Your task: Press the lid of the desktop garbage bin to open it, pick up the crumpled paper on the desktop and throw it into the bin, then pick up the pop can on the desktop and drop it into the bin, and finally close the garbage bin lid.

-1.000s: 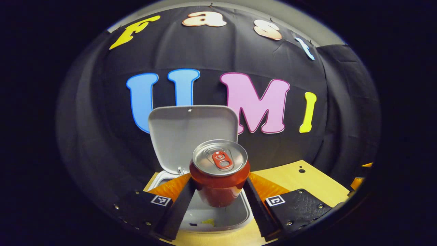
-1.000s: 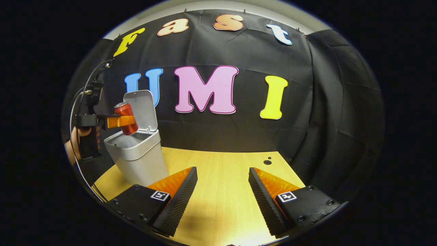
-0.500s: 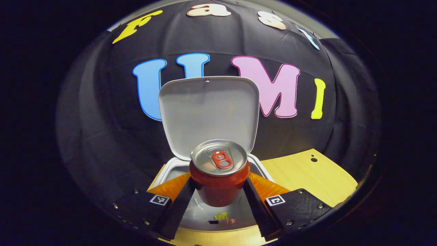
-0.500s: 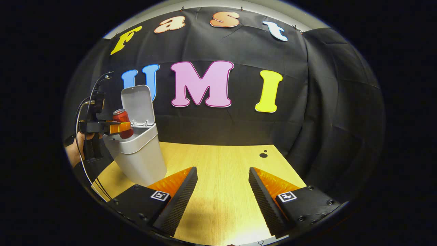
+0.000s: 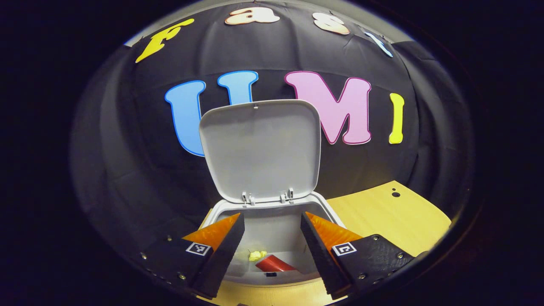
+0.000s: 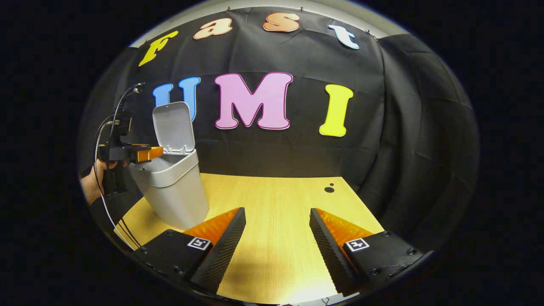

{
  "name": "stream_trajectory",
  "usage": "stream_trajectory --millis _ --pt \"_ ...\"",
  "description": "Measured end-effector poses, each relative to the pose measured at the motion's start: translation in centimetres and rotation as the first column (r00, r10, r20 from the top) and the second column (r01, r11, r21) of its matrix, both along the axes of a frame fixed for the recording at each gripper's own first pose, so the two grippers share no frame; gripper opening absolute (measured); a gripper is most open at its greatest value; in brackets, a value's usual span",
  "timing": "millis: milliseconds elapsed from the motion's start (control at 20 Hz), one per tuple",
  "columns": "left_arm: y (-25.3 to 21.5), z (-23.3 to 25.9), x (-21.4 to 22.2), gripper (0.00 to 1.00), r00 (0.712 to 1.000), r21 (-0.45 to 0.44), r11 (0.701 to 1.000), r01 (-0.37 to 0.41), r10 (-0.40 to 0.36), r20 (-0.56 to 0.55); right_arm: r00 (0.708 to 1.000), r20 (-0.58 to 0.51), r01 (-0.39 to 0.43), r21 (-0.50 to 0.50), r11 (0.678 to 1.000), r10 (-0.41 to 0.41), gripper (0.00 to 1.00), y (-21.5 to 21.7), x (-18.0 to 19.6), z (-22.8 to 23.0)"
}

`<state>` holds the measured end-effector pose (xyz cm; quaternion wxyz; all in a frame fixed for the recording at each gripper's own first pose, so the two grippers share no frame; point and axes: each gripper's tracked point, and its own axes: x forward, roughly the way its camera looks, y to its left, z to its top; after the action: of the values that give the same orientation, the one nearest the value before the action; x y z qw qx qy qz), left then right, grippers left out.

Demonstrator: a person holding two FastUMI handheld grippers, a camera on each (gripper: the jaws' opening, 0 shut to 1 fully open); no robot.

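In the left gripper view, the left gripper [image 5: 272, 250] hangs over the mouth of the white desktop garbage bin [image 5: 331, 210] with its fingers spread apart and nothing between them. Down inside the bin, the red pop can [image 5: 275, 265] lies on its side on the bottom, and the crumpled yellow paper [image 5: 256, 255] sits just beside it, toward the can's left end. The bin's lid [image 5: 260, 146] stands raised on its two hinges at the back rim, its pale underside facing the camera.

In the right gripper view, the garbage bin [image 6: 176, 189] stands near the left edge of the wooden desktop [image 6: 276, 199], lid [image 6: 173, 126] upright. The left gripper [image 6: 148, 154] is level with the bin's rim, its fingers reaching over the opening, and a hand [image 6: 94, 180] holds its handle, with cables hanging below. The right gripper [image 6: 276, 242] is well apart from the bin, over the bare front part of the desktop, its fingers wide apart and gripping nothing. Two small dark holes [image 6: 329, 189] mark the desktop toward its far right corner.
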<state>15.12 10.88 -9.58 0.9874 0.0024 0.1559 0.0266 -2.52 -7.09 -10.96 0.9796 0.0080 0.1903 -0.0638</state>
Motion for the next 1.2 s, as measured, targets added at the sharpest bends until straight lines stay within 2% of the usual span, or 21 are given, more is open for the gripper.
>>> stream_trajectory --millis 250,450,600,800,1100,1200 --pt "0.9 5.8 0.3 0.89 0.998 -0.044 0.999 -0.011 0.014 0.068 1.0 0.007 -0.003 0.013 1.0 0.002 0.98 0.2 0.3 0.2" --pt "2.2 11.7 2.2 0.88 0.989 -0.092 0.996 -0.013 0.027 0.148 1.0 -0.008 -0.003 0.005 1.0 0.003 0.98 0.0 0.5 -0.4" --pt "3.0 14.2 4.5 0.88 0.987 -0.09 0.996 -0.005 0.02 0.16 1.0 -0.017 -0.008 0.026 1.0 0.008 0.98 0.3 0.7 -0.7" --pt "2.9 15.9 7.4 0.88 0.985 -0.139 0.99 -0.008 0.032 0.17 1.0 -0.028 0.0 0.024 1.0 0.0 0.98 0.1 0.4 -1.1" --pt "3.7 15.0 11.7 0.87 0.992 -0.006 1.0 -0.006 0.007 0.126 0.998 -0.06 0.012 0.047 0.999 -0.009 0.98 0.3 -0.7 -2.3" --pt "3.7 14.4 12.3 0.89 0.994 -0.001 1.0 0.004 -0.004 0.113 0.998 -0.067 0.016 0.047 0.999 -0.013 0.98 0.2 -0.8 -2.5"
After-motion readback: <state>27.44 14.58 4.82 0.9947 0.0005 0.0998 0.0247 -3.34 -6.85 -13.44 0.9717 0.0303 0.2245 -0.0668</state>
